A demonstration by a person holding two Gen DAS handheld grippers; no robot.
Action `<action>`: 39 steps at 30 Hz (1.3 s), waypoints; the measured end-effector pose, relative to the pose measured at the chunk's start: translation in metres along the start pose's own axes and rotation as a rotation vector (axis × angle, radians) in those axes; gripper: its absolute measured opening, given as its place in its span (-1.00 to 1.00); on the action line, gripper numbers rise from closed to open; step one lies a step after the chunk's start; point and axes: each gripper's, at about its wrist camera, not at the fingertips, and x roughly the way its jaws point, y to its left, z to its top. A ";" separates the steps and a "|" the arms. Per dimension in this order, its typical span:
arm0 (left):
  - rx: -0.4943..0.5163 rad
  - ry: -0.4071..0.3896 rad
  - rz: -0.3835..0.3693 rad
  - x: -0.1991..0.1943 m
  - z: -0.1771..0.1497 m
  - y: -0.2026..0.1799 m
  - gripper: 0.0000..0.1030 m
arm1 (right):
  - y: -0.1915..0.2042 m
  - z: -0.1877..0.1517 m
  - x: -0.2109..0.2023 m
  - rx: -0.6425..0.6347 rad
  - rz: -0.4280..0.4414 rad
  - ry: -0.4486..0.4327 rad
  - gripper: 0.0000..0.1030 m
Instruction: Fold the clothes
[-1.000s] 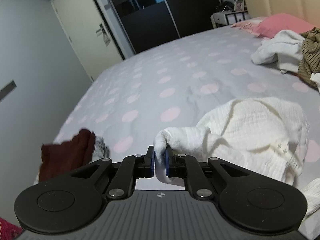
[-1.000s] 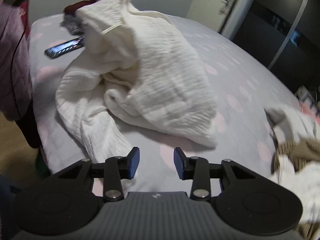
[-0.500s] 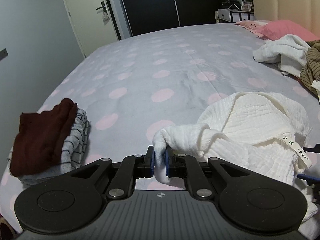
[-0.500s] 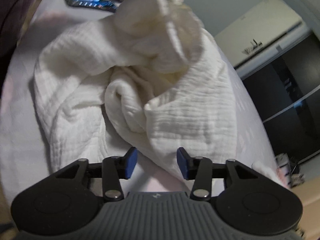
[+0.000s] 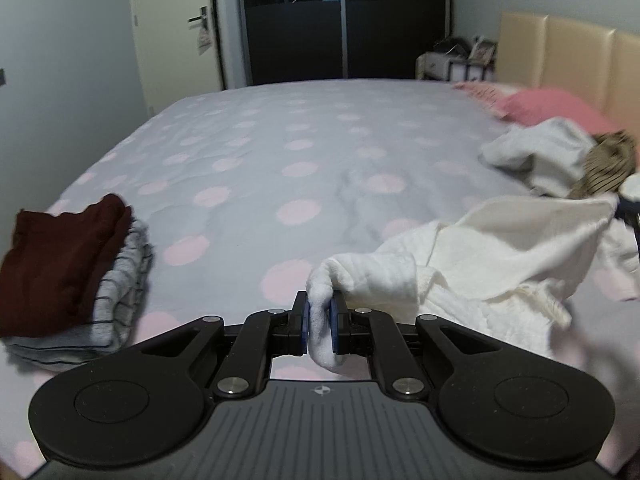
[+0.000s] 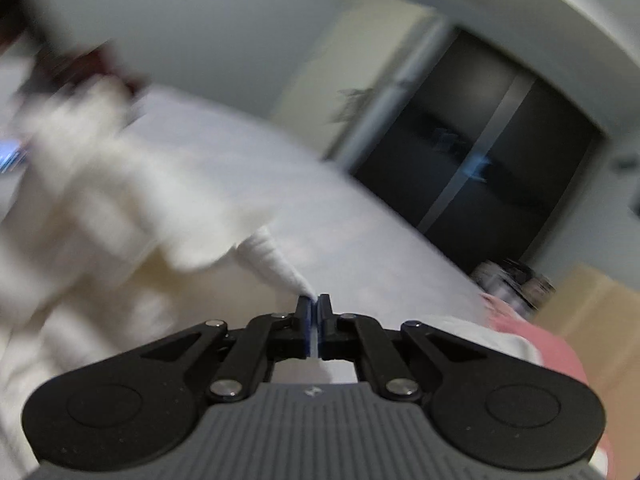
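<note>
A white crinkled garment (image 5: 492,252) hangs stretched above the polka-dot bed (image 5: 304,160). My left gripper (image 5: 320,322) is shut on a bunched corner of it, low in the left wrist view. The cloth runs right to a raised corner at the frame's right edge. In the blurred right wrist view my right gripper (image 6: 314,320) is shut on a thin point of the same white garment (image 6: 276,264), which spreads away to the left.
A folded stack with a dark red piece (image 5: 68,256) on striped cloth lies on the bed at left. Unfolded clothes (image 5: 560,160) and a pink pillow (image 5: 556,106) lie at the right by the headboard. A dark wardrobe (image 5: 344,20) stands behind.
My right gripper went from open near the heaped garment to shut on its corner and lifted it. The garment now stretches out between both grippers. The left view rolled level.
</note>
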 end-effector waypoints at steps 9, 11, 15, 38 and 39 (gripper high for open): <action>-0.059 -0.116 -0.184 -0.048 0.008 -0.004 -0.84 | -0.072 0.020 -0.034 0.198 -0.194 -0.034 -0.95; -0.077 -0.154 -0.225 -0.063 0.014 -0.004 -0.84 | -0.077 0.027 -0.049 0.178 -0.229 -0.074 -0.95; -0.125 -0.195 -0.298 -0.092 0.033 0.002 -0.85 | -0.090 0.052 -0.084 0.156 -0.307 -0.179 -0.95; 0.069 0.334 -0.345 0.052 0.022 -0.022 -0.86 | -0.121 0.040 -0.021 0.198 -0.064 0.167 -0.94; 0.091 0.352 -0.340 0.060 0.018 -0.025 -0.86 | -0.117 0.031 -0.011 0.200 -0.050 0.199 -0.94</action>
